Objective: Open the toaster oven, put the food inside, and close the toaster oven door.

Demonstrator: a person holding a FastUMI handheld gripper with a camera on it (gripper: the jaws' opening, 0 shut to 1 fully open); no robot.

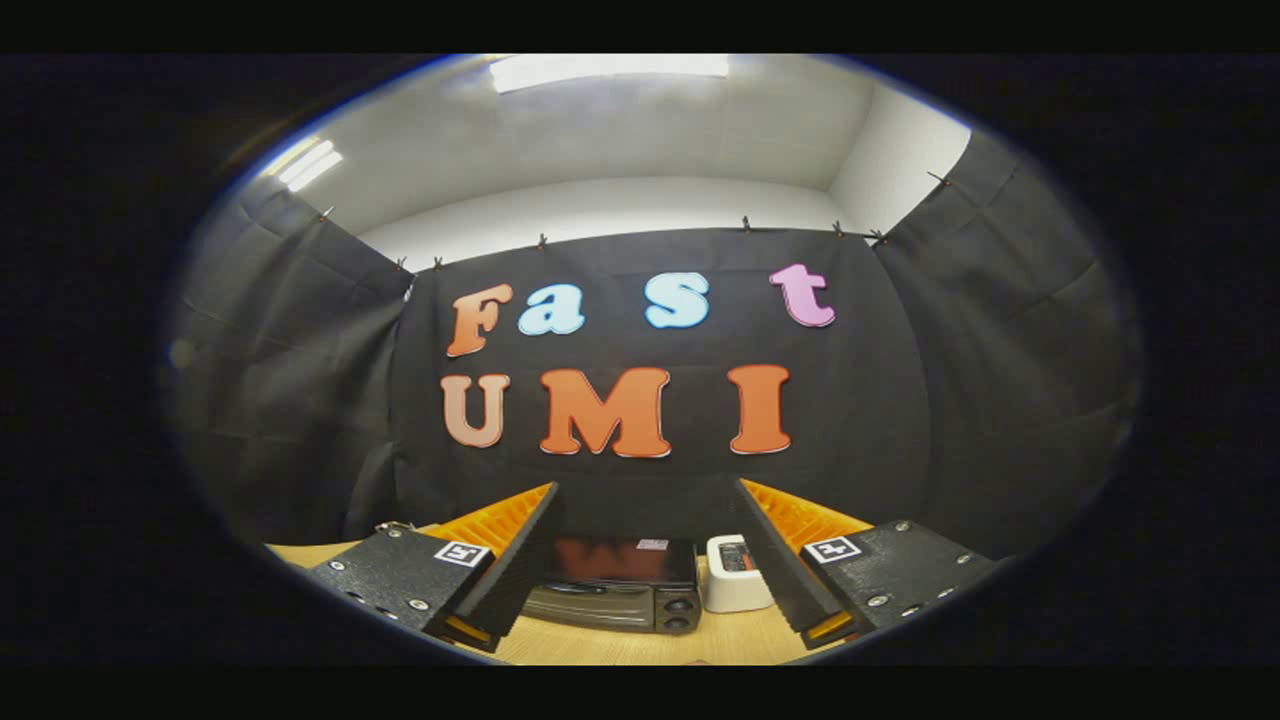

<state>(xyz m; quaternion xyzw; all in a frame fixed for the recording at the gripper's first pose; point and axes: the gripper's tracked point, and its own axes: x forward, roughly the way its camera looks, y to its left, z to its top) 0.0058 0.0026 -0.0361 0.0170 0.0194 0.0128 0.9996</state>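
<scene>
The bench [640, 645] is being seen low down, past the fingers, as a pale wooden surface. On it the oven [615, 590] is being shown just ahead of the hand-held gripper [645, 590], framed in the gap between the two fingers, with its dark glass door apparently shut and its knobs [682, 612] set at its right end. Nothing is being held: the fingers are being kept spread wide apart, and no contact with anything is being made.

The opening step is judged not yet begun; the approach to the oven is being taken as the step in hand. The handle is thought to run along the top of the door, though it is too small to be made out surely. For the next move, a descent towards the door's upper edge is being called for, with the fingers kept spread until the handle lies between them.

A small white box [735, 575] is being seen just beside the oven on its right, touching or nearly touching it; whether it holds the food cannot be told. It is being judged a possible obstruction to the right finger during the descent. A small reddish thing [700, 661] is being glimpsed nearer on the bench, too little of it for naming.
</scene>
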